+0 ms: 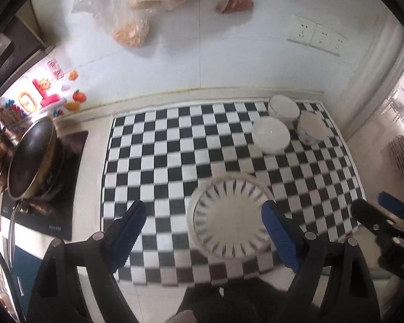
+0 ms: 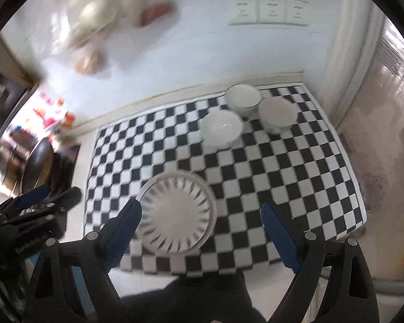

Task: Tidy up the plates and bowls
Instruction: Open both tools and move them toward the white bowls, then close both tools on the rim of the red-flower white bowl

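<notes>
Both claws, left claw [image 1: 202,231] and right claw [image 2: 202,231], hang released and empty above the plate [image 1: 230,216] near the desk's front edge, with three bowls [image 2: 222,127] grouped at the far right corner, presumably for stacking.

Letters "DA" on right tongs [image 1: 390,210] body — cut off, nothing else legible

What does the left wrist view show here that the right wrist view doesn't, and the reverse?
Only the left wrist view shows the left gripper head-on, jaws open, and the pan sharply. Only the right wrist view shows the right gripper head-on, jaws open, and the bare counter strip beside the mat. Both share the checkered mat, the striped plate lying near its front edge, three bowls grouped at its far corner, and the wall sockets.
</notes>
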Motion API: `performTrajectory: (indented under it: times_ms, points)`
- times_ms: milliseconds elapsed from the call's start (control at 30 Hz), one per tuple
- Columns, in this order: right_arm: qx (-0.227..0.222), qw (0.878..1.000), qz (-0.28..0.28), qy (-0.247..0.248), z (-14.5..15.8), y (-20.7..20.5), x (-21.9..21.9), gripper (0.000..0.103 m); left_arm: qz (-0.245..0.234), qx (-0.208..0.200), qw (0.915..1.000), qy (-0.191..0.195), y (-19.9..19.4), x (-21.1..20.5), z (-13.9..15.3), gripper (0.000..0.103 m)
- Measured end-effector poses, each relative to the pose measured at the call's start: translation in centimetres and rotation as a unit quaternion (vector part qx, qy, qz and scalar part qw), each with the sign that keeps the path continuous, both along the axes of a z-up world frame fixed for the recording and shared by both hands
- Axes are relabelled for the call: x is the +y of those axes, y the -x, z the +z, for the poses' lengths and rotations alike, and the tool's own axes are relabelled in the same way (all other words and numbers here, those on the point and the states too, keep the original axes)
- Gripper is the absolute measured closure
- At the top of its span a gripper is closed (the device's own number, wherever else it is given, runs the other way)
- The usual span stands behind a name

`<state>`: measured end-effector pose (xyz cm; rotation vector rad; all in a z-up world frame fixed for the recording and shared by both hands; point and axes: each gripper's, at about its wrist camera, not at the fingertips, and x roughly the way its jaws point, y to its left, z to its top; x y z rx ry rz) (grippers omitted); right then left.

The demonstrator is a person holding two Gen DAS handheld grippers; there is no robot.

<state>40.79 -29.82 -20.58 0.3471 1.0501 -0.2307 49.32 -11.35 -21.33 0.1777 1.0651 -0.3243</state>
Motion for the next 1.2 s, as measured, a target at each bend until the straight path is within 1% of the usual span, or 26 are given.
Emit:
performTrajectory:
  times_ms: [33, 100, 200, 233, 333, 467, 533, 633, 667, 867, 900, 967, 1033, 1067, 1100, 1133, 1200]
  points:
    - [-0.004, 1.000, -0.012, -0.003, -0.3, -0.3, -1.0, 0.010, 0.002, -0.006, 1.0000, 0.000, -0.6, -0.3, -0.2, 0.016]
    - [-0.008, 0.999, -0.036, -0.013, -1.1, -1.0, -3.4, 0.010, 0.000, -0.004, 1.0000, 0.004, -2.3, -1.3, -0.7, 0.016]
    - [-0.002, 0.998, -0.059, -0.021, -2.7, -2.7, -6.9, 0.010, -0.004, -0.012, 0.9999, 0.008, -4.3, -3.1, -1.4, 0.016]
    - [0.001, 0.998, -0.063, -0.026, -3.2, -3.2, -7.9, 0.010, -0.004, -0.016, 0.9998, 0.006, -5.0, -4.0, -1.7, 0.016]
    - [0.009, 0.996, -0.073, -0.044, -5.3, -5.4, -11.3, 0.010, -0.009, -0.011, 0.9999, -0.001, -6.9, -6.5, -3.0, 0.016]
    - [0.028, 0.995, -0.063, -0.070, -8.8, -9.1, -15.1, 0.011, -0.009, 0.002, 0.9998, -0.016, -9.7, -10.2, -5.4, 0.016]
    - [0.042, 0.994, -0.054, -0.079, -10.8, -11.2, -16.5, 0.011, -0.007, 0.021, 0.9996, -0.019, -11.4, -11.9, -7.0, 0.016]
    - [0.066, 0.992, -0.037, -0.100, -14.5, -14.9, -18.3, 0.011, 0.003, 0.068, 0.9975, -0.021, -14.2, -14.0, -10.3, 0.016]
    - [0.071, 0.991, -0.033, -0.104, -15.5, -15.8, -18.6, 0.011, 0.011, 0.084, 0.9963, -0.019, -15.2, -14.6, -11.5, 0.016]
    - [0.113, 0.986, 0.001, -0.120, -21.8, -21.7, -19.3, 0.013, 0.025, 0.144, 0.9890, -0.022, -19.4, -17.0, -17.1, 0.017]
    - [0.119, 0.985, 0.007, -0.124, -22.8, -22.6, -19.3, 0.014, 0.027, 0.154, 0.9876, -0.020, -20.0, -17.2, -17.8, 0.022]
    - [0.129, 0.983, 0.015, -0.133, -24.3, -23.8, -19.3, 0.018, 0.029, 0.179, 0.9833, -0.013, -21.2, -17.5, -19.2, 0.029]
    - [0.137, 0.980, 0.023, -0.143, -25.6, -24.9, -19.0, 0.021, 0.028, 0.195, 0.9804, -0.008, -22.0, -17.9, -20.2, 0.033]
    - [0.140, 0.979, 0.026, -0.146, -26.0, -25.2, -18.8, 0.024, 0.027, 0.204, 0.9785, -0.007, -22.4, -18.1, -20.8, 0.040]
    - [0.144, 0.978, 0.031, -0.149, -26.5, -25.7, -18.6, 0.026, 0.026, 0.213, 0.9767, -0.005, -22.7, -18.3, -21.4, 0.044]
    - [0.148, 0.977, 0.033, -0.150, -27.0, -26.1, -18.5, 0.031, 0.023, 0.221, 0.9751, -0.004, -23.0, -18.6, -21.8, 0.045]
    - [0.153, 0.975, 0.038, -0.157, -27.7, -26.7, -18.1, 0.037, 0.015, 0.238, 0.9712, -0.005, -23.5, -19.1, -23.0, 0.056]
